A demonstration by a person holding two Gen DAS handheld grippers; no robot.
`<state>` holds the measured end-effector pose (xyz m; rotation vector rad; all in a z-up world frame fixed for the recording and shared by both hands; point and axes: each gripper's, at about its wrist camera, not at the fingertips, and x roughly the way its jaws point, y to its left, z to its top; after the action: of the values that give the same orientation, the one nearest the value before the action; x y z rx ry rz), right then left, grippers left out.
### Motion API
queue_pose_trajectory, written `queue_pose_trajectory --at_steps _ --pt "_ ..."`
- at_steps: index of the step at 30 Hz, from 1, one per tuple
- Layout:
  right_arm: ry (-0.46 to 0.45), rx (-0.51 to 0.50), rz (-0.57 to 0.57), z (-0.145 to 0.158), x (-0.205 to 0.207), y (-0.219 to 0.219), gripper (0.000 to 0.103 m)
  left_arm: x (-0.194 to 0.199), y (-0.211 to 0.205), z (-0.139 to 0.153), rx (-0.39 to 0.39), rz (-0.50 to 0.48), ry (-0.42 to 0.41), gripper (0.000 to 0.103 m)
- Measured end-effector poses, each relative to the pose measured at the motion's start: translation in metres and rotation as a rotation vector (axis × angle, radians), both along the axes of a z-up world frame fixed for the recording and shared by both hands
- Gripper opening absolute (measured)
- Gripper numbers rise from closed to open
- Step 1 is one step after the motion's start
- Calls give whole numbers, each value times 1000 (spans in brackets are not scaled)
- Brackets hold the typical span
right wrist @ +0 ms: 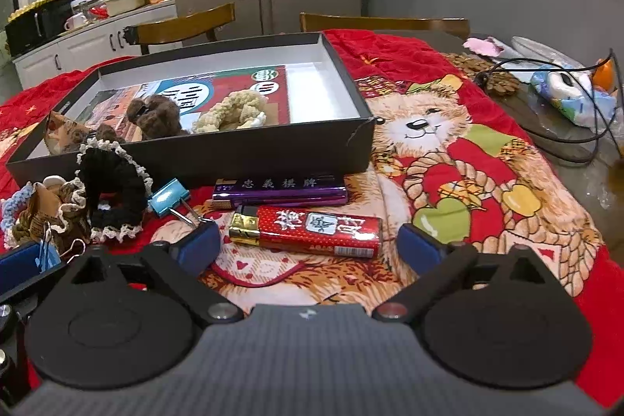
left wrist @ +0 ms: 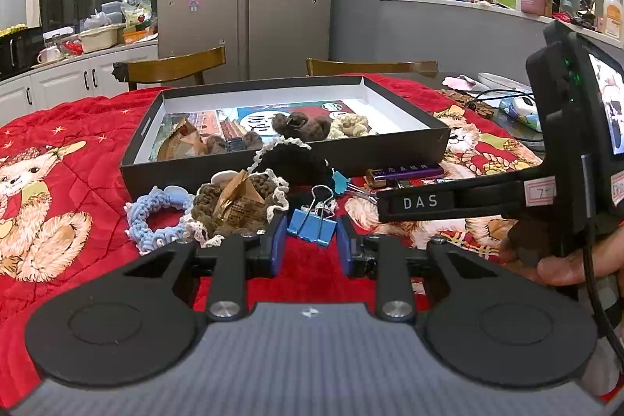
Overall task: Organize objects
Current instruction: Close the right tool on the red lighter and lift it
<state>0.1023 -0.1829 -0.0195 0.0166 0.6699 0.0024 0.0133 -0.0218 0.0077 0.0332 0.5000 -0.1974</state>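
A: Where do the two grippers stand?

B: The left gripper (left wrist: 311,247) is released, its blue pads apart on either side of a blue binder clip (left wrist: 312,229) that lies on the red quilted cloth (left wrist: 97,127). Nothing is clamped; the clip sits just ahead of the gap. The right gripper (right wrist: 308,243) is spread wide too, with a red lighter (right wrist: 308,231) lying crosswise between its fingertips, pads clear of both ends.

A: And the box?

B: A shallow black box (right wrist: 249,153) with a white inner wall sits toward the middle of the table. Inside, on a printed sheet, lie a brown scrunchie (right wrist: 158,117) and a cream scrunchie (right wrist: 234,114) side by side, plus a folded brown paper piece (right wrist: 58,133) in the near left corner.

A: What waits outside it?

B: Just beside the box's near wall lies a purple lighter (right wrist: 280,192), parallel to that wall, with the red lighter right in front of it. To their left sits a light-blue binder clip (right wrist: 167,199), and next to it a black scrunchie with cream lace edging (right wrist: 113,190), standing half upright. Farther left is a brown lace-edged scrunchie (left wrist: 241,205) with folded paper on top, and a pale blue knitted scrunchie (left wrist: 152,217) at the end of the row.

A: Anything past the cloth?

B: At the table's right edge lie a black cable (right wrist: 546,139) and a tissue packet (right wrist: 573,100).
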Motion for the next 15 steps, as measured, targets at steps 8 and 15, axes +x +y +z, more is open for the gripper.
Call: queue_pose_trajectory --at_steps 8,15 --pt "-22 32 -14 2 -3 -6 81 2 2 -1 -9 -3 15 32" --pt "-54 85 -20 4 -8 -14 81 1 1 -2 -4 -6 6 32"
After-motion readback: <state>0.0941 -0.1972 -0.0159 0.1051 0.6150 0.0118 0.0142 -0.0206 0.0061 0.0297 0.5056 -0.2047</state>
